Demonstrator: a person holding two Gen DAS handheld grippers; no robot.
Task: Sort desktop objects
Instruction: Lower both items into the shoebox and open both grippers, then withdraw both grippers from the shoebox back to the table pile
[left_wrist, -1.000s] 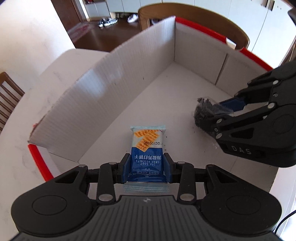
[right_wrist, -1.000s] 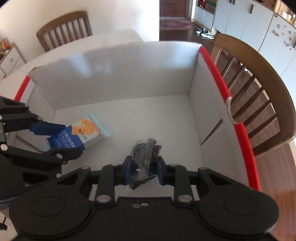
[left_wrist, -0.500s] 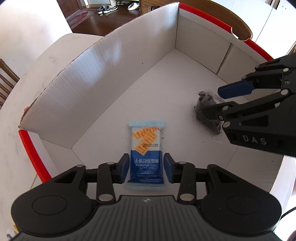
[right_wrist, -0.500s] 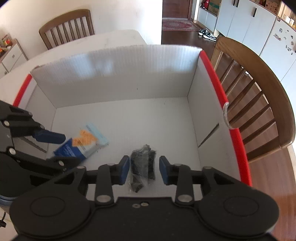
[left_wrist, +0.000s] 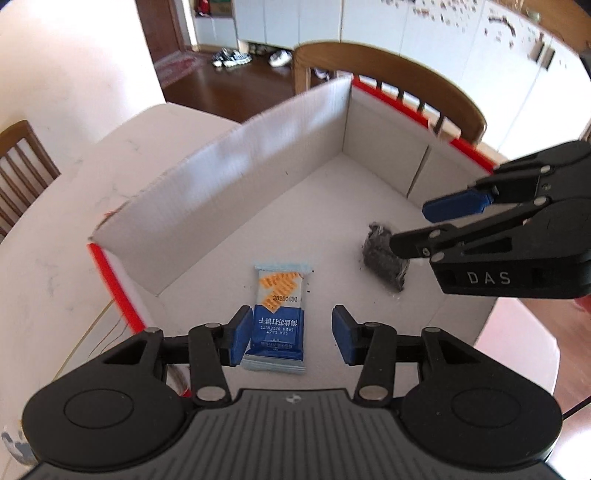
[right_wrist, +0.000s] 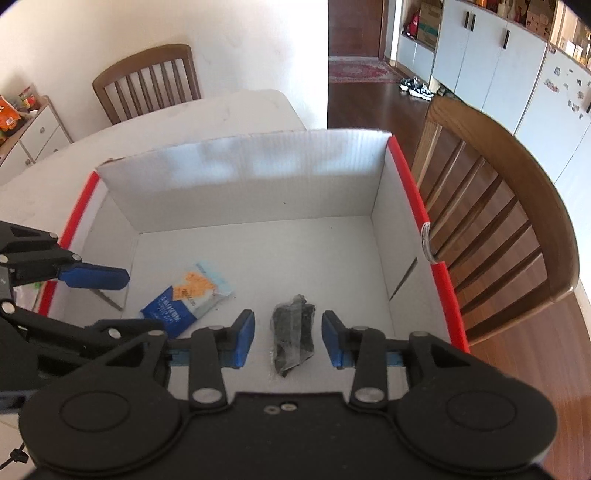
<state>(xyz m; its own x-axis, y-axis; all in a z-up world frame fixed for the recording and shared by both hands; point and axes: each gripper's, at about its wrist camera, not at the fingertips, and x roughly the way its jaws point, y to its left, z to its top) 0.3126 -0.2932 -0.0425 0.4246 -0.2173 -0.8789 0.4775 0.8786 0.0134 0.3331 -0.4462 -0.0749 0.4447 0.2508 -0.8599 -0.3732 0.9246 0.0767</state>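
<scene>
Blue pads are letting go on both sides: a second ago each gripper was clamped on its packet, and now both packets are lying loose on the floor of the white cardboard box, so this pair of desktop objects looks sorted and the hands seem free for the next ones.

Left gripper is opening, its jaws spreading apart. The blue-and-orange cracker packet is lying flat between them, close to the left pad and well clear of the right one, no longer pinched. In the left wrist view it is sitting just below centre, at about 6 o'clock from the box's far corner.

Right gripper is also opening, and the dark crinkled packet is resting between its pads with a gap on either side, released. In the left view, that dark packet is lying at about 2 o'clock from the cracker packet, apart from it. Both grippers are lifting away from the box floor.
</scene>
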